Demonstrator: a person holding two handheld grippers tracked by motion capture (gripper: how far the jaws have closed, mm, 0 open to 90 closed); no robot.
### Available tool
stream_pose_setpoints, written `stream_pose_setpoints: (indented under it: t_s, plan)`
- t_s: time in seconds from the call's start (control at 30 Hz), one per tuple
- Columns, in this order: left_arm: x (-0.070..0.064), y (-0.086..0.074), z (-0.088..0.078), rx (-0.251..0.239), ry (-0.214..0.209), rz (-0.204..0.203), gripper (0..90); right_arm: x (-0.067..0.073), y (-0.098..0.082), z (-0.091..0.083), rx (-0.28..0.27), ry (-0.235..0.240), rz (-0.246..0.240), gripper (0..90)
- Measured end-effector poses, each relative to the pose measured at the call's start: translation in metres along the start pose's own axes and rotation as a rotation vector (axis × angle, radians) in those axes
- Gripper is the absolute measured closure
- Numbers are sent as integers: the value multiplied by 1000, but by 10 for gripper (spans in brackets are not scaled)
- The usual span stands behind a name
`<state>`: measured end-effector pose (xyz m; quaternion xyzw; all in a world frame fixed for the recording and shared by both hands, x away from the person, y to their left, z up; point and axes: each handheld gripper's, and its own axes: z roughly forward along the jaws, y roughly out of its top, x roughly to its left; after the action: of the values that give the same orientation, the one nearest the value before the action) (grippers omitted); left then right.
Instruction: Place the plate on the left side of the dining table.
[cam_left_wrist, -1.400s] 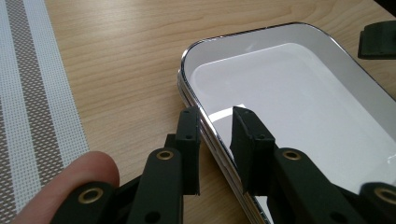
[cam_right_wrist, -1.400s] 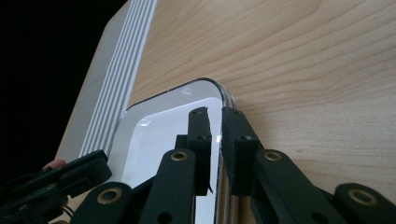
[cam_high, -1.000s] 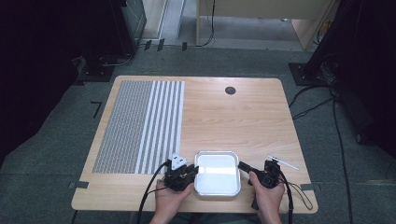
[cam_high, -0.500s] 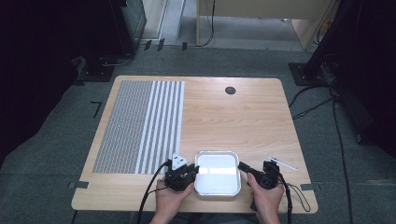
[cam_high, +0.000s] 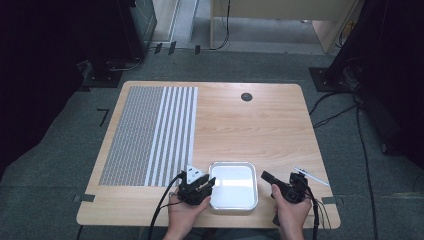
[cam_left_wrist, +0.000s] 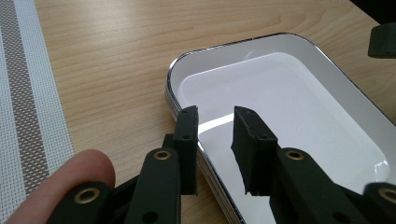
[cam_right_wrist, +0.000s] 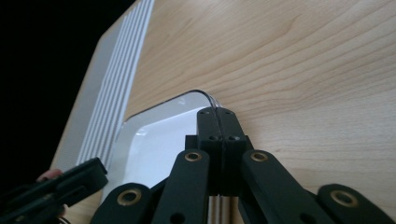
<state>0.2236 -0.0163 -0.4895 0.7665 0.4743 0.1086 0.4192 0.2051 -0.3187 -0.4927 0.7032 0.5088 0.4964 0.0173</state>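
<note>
- Since the earlier frame your right gripper (cam_high: 267, 177) has slid slightly right of the tray (cam_high: 233, 201), and its shut jaws hold nothing.
- Your left gripper (cam_high: 208, 183) has hardly shifted: jaws apart, straddling the tray's left rim, not clamped.
- That tray sits at the table's (cam_high: 260, 125) near edge between both hands, long axis near-to-far, and the left gripper is nearer.

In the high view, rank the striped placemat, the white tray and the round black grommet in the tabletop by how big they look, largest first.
1. Striped placemat, clearly the largest.
2. White tray.
3. Round black grommet, by far the smallest. It lies farther from the camera, but the gap is too wide for that to matter.
</note>
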Motion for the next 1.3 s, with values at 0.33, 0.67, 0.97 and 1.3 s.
stream_pose_setpoints:
  t_s: [0.33,0.67,0.97,1.3]
  plan:
    - [2,0,-1,2,-12,-12,727,-2,-6,15,75,30,0,900]
    - [4,0,0,8,-21,-21,728,-6,-6,16,71,50,40,900]
    - [4,-1,0,10,-20,-25,728,-10,-6,19,80,56,56,885]
    - [4,0,0,6,-22,-24,728,-10,-7,18,81,65,63,896]
